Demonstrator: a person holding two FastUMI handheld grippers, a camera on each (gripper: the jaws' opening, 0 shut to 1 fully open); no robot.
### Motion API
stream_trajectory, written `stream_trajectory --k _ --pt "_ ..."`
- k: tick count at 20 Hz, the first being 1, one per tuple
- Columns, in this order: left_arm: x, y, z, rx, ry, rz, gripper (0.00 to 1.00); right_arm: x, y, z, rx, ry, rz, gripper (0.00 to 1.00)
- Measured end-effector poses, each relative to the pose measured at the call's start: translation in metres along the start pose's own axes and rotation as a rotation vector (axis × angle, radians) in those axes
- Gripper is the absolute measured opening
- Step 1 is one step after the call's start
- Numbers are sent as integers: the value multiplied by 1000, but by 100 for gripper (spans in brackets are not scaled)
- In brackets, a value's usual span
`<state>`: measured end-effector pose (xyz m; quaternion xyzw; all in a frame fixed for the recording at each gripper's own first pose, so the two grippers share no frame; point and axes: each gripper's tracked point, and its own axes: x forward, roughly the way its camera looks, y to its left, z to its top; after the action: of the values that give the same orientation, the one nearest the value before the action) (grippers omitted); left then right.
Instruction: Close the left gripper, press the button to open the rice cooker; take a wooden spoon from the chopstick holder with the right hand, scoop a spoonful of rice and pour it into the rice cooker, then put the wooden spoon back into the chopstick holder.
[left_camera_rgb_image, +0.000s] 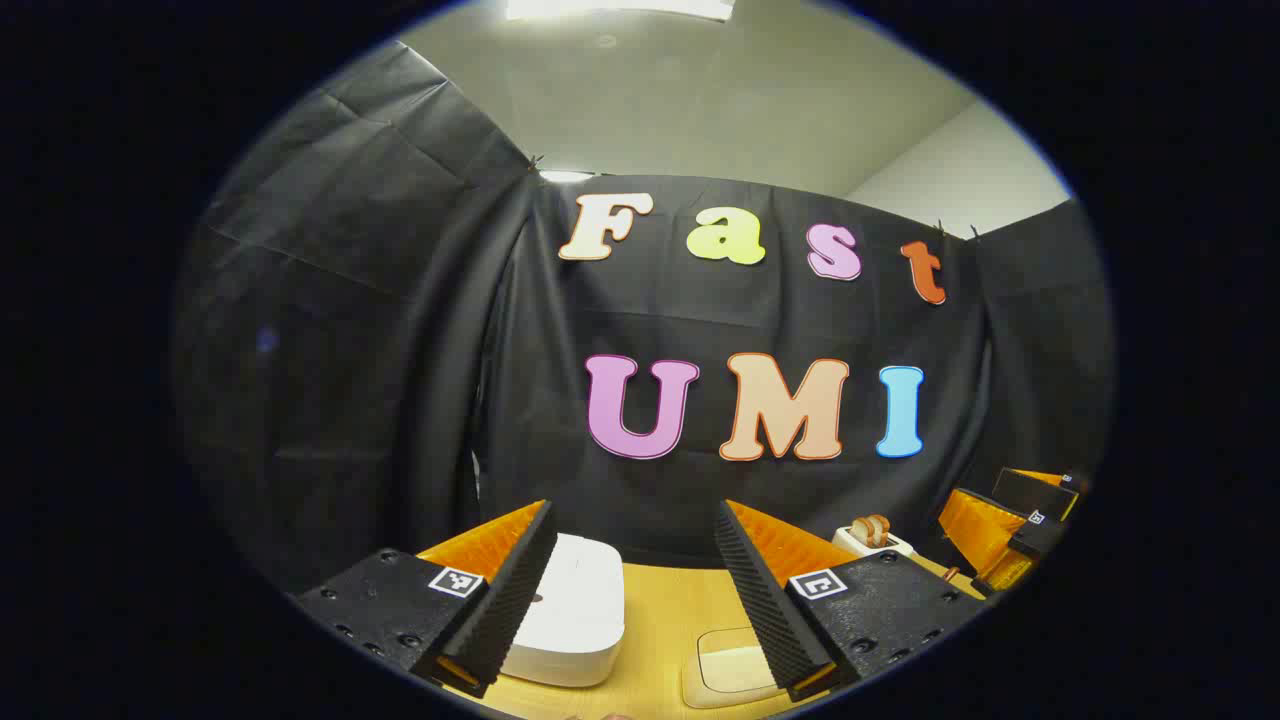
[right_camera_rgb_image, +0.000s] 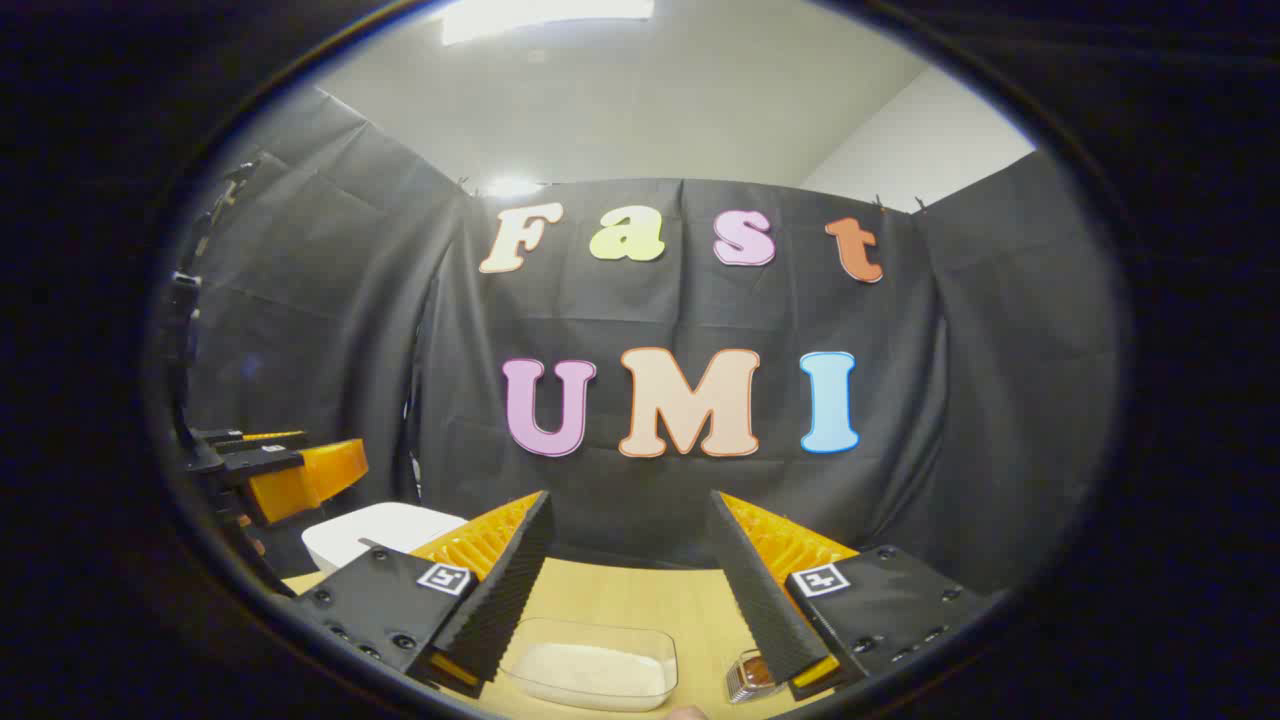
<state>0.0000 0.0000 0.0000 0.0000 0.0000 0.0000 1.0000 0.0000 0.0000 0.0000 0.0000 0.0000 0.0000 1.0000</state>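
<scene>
In the left gripper view the white rice cooker (left_camera_rgb_image: 570, 620) sits low on the wooden table (left_camera_rgb_image: 665, 600), lid down, just beyond my left finger. My left gripper (left_camera_rgb_image: 635, 510) is open and empty, well above the table. A clear tub of white rice (left_camera_rgb_image: 735, 665) lies to the right of the cooker. In the right gripper view my right gripper (right_camera_rgb_image: 628, 497) is also open and empty, hovering over the rice tub (right_camera_rgb_image: 595, 670). The cooker (right_camera_rgb_image: 380, 530) stands at left there, with the left gripper (right_camera_rgb_image: 300, 470) above it. A small holder-like object (right_camera_rgb_image: 748, 678) peeks beside my right finger.
A white toaster with bread slices (left_camera_rgb_image: 872, 535) stands at the back right of the table. The right gripper (left_camera_rgb_image: 1000, 535) shows at the far right of the left gripper view. Black cloth walls close off the back and sides of the booth.
</scene>
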Motion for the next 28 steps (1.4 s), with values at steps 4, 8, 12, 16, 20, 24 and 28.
stream_trajectory --k 4,8,12,16,20,24,28 --pt "3 -9 -1 1 10 -21 95 0 -3 -4 6 10 -8 94" --pt "3 -12 5 14 2 -24 95 3 -7 -4 27 12 -10 94" --pt "6 -17 10 21 -4 -28 95 5 -7 -3 38 8 -2 94" --pt "2 -19 9 28 0 -28 95 11 -11 -3 46 7 3 94" --pt "-3 -14 13 27 -12 -18 95 17 -13 -4 49 -1 17 94" --pt "-9 -1 18 38 -29 5 95 12 -15 0 36 -37 37 97" --pt "-14 17 24 65 -38 32 95 15 -21 -9 23 -22 32 99"
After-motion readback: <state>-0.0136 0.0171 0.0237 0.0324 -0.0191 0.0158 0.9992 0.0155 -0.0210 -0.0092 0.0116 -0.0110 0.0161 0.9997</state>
